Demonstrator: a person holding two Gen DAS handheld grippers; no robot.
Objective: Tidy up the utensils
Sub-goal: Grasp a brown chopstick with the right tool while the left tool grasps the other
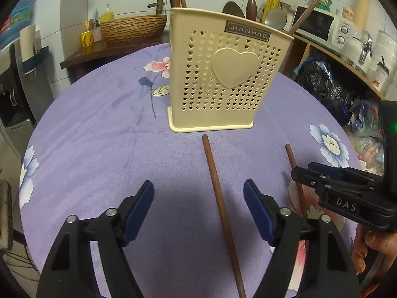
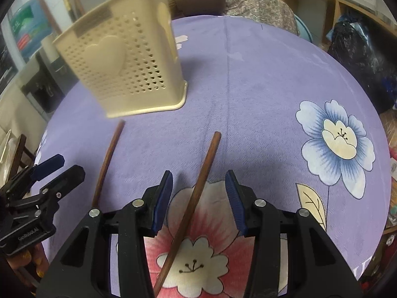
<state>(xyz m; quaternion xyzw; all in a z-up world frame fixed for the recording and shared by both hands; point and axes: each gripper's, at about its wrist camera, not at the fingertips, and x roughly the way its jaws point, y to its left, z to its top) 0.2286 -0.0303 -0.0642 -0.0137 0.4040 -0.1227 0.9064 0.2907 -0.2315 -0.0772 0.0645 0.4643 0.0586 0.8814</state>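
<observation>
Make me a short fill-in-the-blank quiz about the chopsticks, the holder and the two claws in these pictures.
1. The number of chopsticks lying on the purple tablecloth is ____.
2. The raised shape on the cream utensil holder is a ____.
3. Both the left claw and the right claw have their jaws ____.
4. The right chopstick lies between the fingers of the ____ claw.

Missing words: two; heart; open; right

Left gripper (image 1: 198, 211): jaws wide apart, nothing between the pads (blue). Right gripper (image 2: 198, 198): jaws apart, low, just beside the left one.
</observation>
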